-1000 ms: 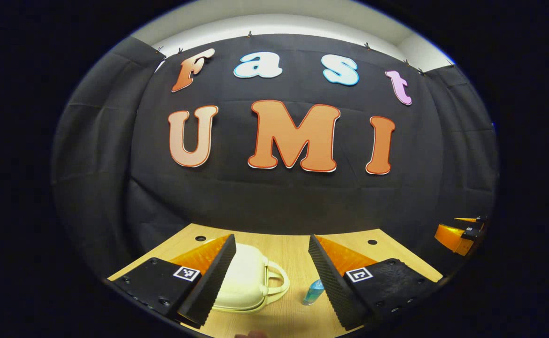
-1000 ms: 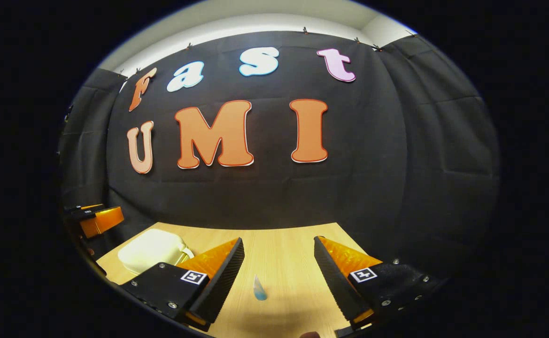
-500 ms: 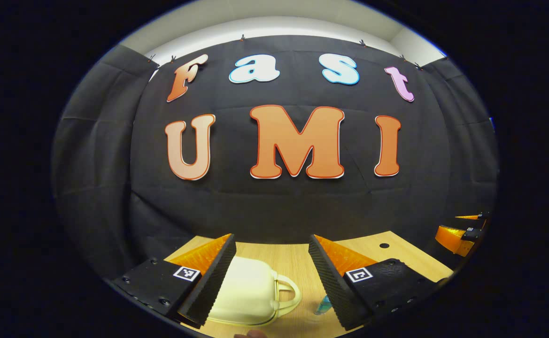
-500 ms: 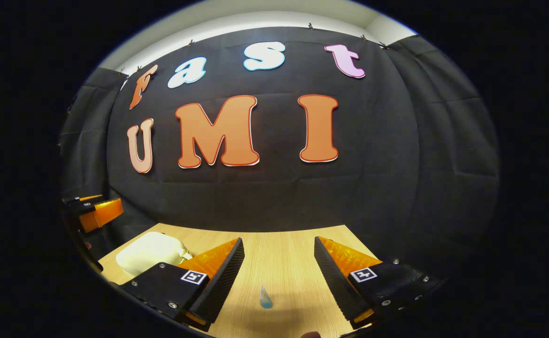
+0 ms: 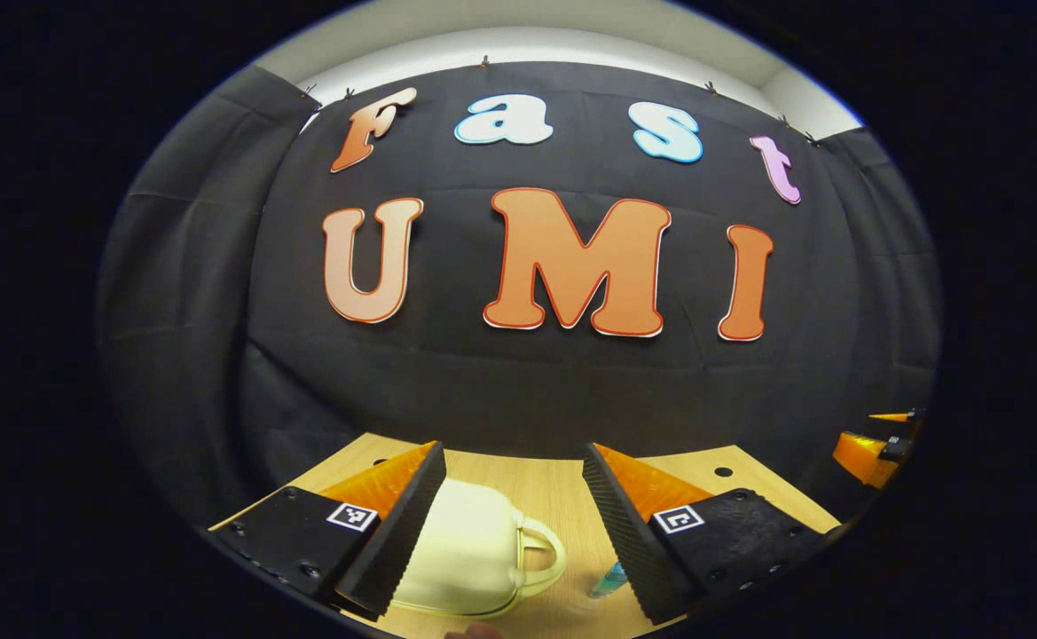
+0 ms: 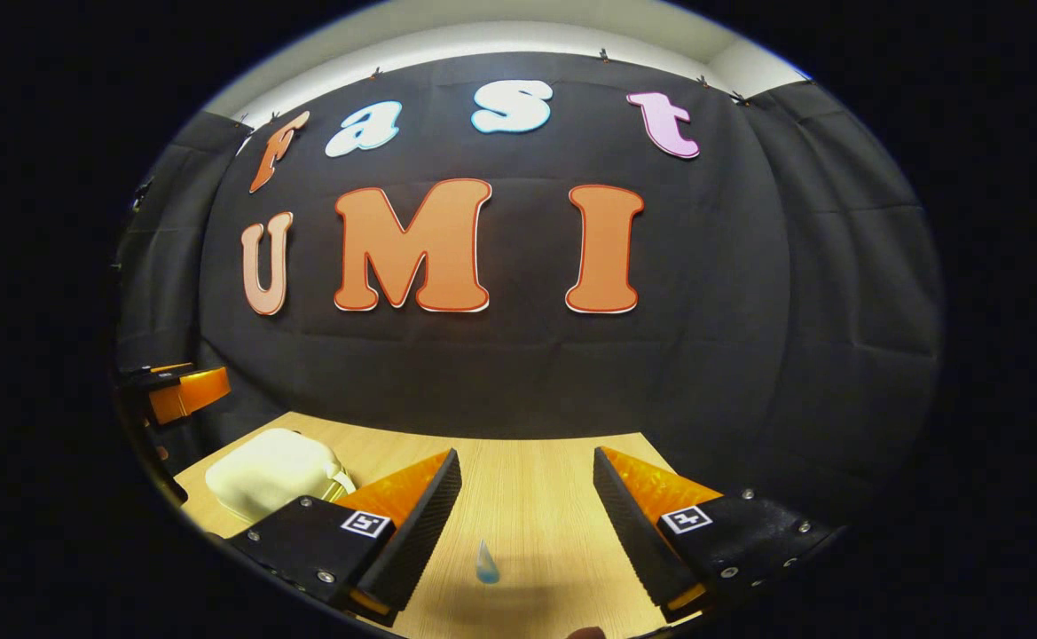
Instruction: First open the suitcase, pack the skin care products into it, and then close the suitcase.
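With both grippers spread wide and empty, the left gripper (image 5: 509,524) frames the closed cream suitcase (image 5: 469,559), whose handle (image 5: 543,557) at 3 o'clock probably marks the opening edge, while the right gripper (image 6: 525,524) faces the blue bottle (image 6: 486,563).

One cream suitcase (image 5: 469,559), one blue skincare bottle (image 6: 487,564), two grippers (image 5: 511,524)

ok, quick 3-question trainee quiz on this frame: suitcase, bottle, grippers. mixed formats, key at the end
1. True or false: the cream suitcase is closed.
2. Multiple choice: in the right gripper view, the small blue bottle is A) inside the suitcase B) on the wooden table, in front of the right gripper C) clamped in the jaws.
3. Fill in: the left gripper is ____, holding nothing.

Key: 1 true; 2 B; 3 open.
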